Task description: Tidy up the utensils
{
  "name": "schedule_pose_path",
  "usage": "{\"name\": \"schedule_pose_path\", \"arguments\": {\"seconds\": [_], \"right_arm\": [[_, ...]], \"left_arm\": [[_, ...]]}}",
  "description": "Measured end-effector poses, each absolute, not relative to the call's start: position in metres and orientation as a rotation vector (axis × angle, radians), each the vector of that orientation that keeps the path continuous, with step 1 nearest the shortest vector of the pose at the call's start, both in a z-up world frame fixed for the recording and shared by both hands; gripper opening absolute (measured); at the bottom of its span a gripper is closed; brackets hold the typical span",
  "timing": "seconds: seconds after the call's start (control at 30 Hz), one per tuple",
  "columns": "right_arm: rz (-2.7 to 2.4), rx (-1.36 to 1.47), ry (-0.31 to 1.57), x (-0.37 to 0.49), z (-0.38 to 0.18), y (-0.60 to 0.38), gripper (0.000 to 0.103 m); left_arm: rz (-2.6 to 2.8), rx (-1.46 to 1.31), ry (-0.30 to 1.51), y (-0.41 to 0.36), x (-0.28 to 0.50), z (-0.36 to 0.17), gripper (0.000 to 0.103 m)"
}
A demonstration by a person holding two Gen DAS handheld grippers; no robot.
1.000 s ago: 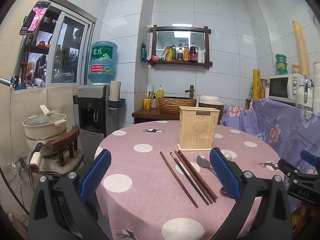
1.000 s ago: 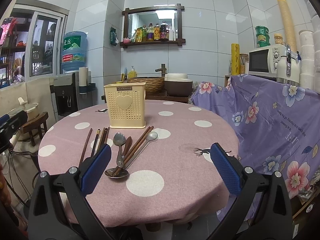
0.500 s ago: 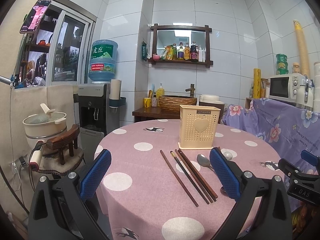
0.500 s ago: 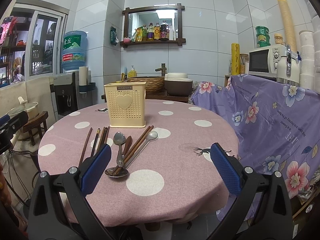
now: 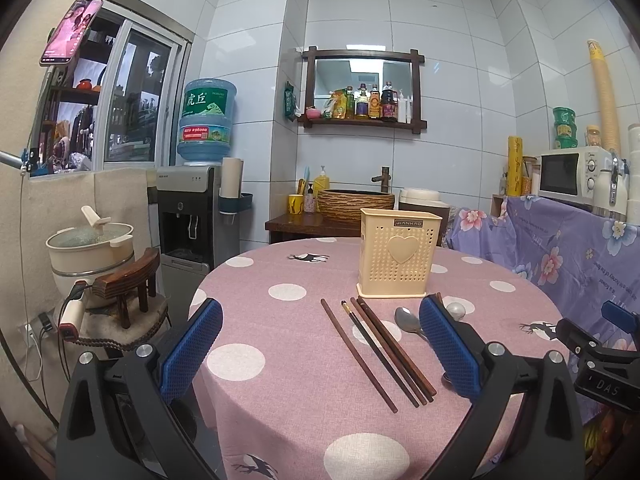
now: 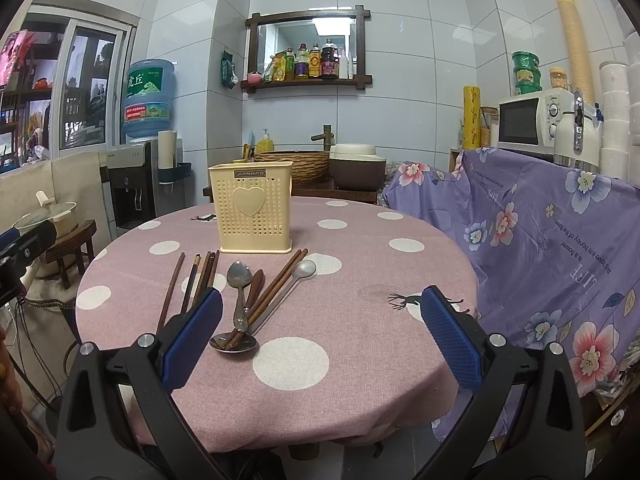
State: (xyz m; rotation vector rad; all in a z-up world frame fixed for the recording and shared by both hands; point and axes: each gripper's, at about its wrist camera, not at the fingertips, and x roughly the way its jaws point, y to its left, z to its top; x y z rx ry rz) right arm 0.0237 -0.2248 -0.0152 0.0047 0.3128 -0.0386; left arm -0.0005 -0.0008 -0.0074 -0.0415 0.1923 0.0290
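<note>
1. Both grippers hang spread wide and empty: left gripper (image 5: 320,346), right gripper (image 6: 320,338).
2. Round table (image 6: 360,308) wears pink polka-dot cloth; microwave (image 6: 532,122) at right, water dispenser (image 5: 198,216) at left.
3. Cream holder (image 6: 252,210) stands upright mid-table; chopsticks (image 5: 372,346) and spoons (image 6: 240,284) lie loose just before it.

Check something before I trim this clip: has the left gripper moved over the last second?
Barely. The left gripper hangs open; the utensil holder sits about where it did between its fingers, perhaps drifting slightly right and down.
</note>
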Motion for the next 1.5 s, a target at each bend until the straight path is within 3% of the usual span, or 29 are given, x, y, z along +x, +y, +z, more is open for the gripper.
{"name": "schedule_pose_path", "arguments": {"seconds": [1.5], "right_arm": [[-0.053,-0.016,0.363,0.035,-0.021,-0.225,0.098]], "left_arm": [[0.017,-0.042,0.256,0.006,0.012,-0.019,0.098]]}}
